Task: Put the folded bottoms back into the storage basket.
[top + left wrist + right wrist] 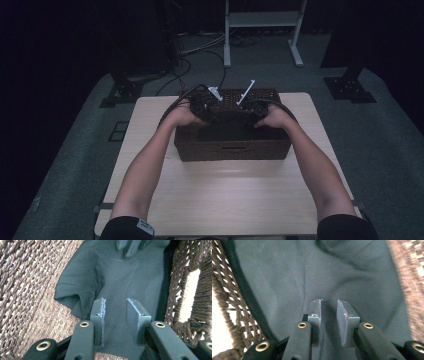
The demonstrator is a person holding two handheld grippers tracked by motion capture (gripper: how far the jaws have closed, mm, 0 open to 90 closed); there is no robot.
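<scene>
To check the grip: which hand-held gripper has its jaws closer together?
The right hand-held gripper: its jaws leave a narrower gap, on the dark cloth, than the left hand-held gripper's.

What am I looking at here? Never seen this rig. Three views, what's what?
A person works at a wooden table, holding a hand-held two-jaw tool in each hand: the left gripper and the right gripper. One picture comes from a camera overhead; the other two ride on the grippers and look along their jaws. Both grippers reach into a woven basket holding a dark cloth. The right gripper is shut on the cloth; the left gripper's jaws stand a little apart over it.
</scene>
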